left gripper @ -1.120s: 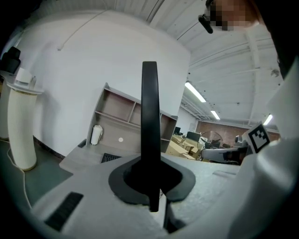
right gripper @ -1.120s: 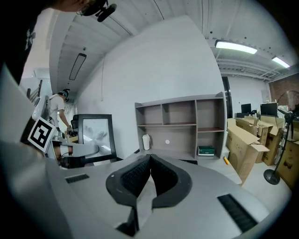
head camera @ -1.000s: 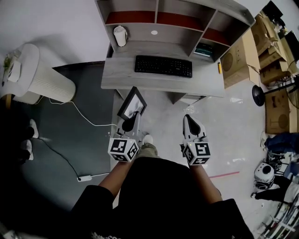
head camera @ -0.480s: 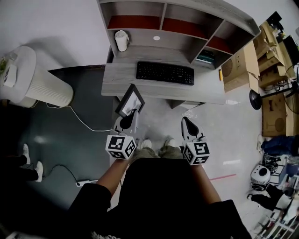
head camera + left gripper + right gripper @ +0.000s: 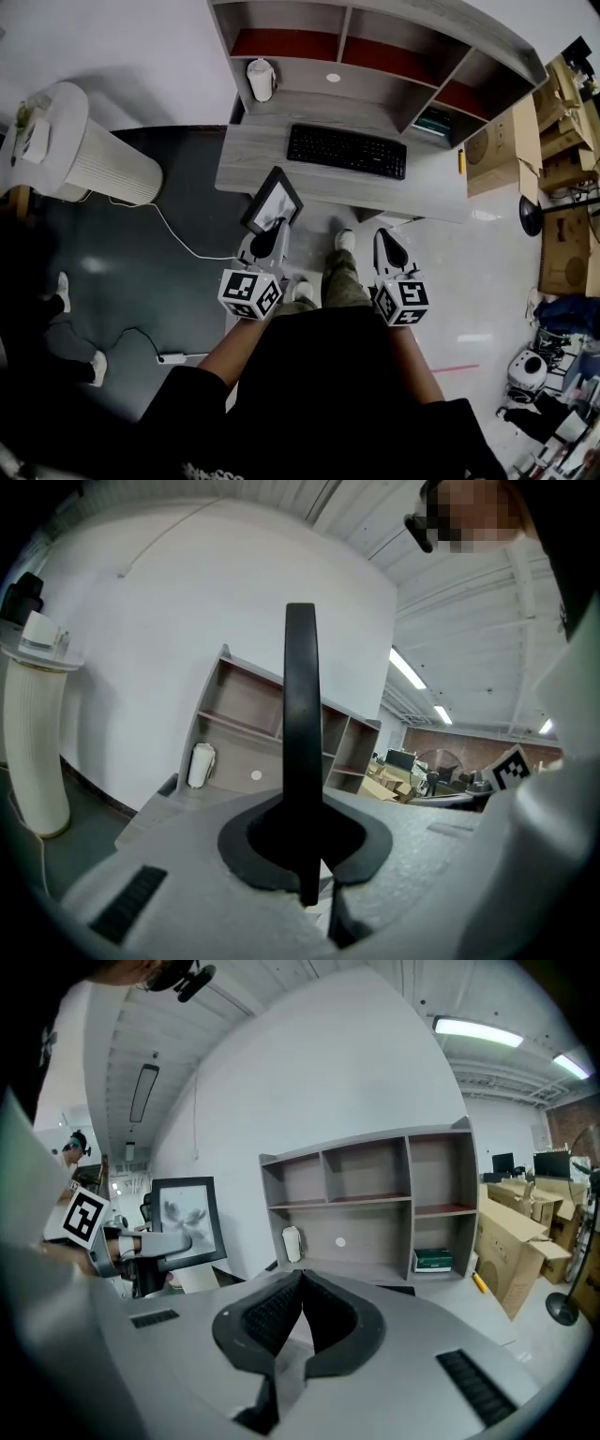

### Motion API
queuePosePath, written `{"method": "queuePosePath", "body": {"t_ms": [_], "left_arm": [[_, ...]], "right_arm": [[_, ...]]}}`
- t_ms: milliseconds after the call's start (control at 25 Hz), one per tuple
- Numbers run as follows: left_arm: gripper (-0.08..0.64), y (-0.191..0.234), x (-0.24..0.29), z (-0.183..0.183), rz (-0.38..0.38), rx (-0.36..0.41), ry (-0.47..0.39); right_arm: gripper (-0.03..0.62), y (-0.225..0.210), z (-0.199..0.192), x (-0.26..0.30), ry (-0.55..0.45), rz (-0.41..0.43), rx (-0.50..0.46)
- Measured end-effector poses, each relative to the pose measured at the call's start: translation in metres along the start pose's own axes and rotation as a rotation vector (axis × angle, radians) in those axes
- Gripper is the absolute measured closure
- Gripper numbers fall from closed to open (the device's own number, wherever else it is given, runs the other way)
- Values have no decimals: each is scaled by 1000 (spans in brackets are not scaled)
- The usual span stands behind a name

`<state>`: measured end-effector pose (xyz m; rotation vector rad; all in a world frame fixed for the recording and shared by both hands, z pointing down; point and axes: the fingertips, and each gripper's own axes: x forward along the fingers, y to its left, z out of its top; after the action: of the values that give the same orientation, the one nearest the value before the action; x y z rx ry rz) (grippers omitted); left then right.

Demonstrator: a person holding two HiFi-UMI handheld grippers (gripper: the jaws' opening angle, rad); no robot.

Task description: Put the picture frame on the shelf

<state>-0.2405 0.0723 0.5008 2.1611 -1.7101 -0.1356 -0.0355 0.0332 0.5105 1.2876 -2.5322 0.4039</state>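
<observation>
Frame point(image 5: 273, 200) is clamped in the left gripper point(image 5: 266, 234), whose jaws are closed on its lower edge. It stands upright with its long axis rising from the jaws, and it shows edge-on in the left gripper view. It hangs over the floor just short of the near edge of the desk point(image 5: 272, 167), left of centre.

The shelf point(image 5: 375, 58) lies ahead and higher, beyond the keyboard point(image 5: 347, 150), so the coming move is likely forward and up across the desk. The left hand carries. The right gripper point(image 5: 388, 246) is level with it, jaws together on nothing.

The desk top is flat grey board, with a white canister point(image 5: 261, 80) at its back left. The shelf's bays look mostly bare, though their depth is hard to judge from above.

The floor is pale, with a dark mat point(image 5: 169, 244) to the left and boxes point(image 5: 511, 155) to the right.
</observation>
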Motion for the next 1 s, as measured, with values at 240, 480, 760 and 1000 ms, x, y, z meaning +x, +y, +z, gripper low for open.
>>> {"method": "queuePosePath", "body": {"t_ms": [240,480,760,1000], "left_arm": [[535,18,55,18,67,-12,-21],[535,8,130,31,38,22,24],[535,-15,216,49,-37,72,55],[535,-35,273,59,-130,88,100]], "right_arm": [[580,-49,33,45,-35,17,41],[580,-112,77,89,-100,9,79],[580,-174,111,131,-115,-22,89],[580,-215,134,161,-131,-28,98]]}}
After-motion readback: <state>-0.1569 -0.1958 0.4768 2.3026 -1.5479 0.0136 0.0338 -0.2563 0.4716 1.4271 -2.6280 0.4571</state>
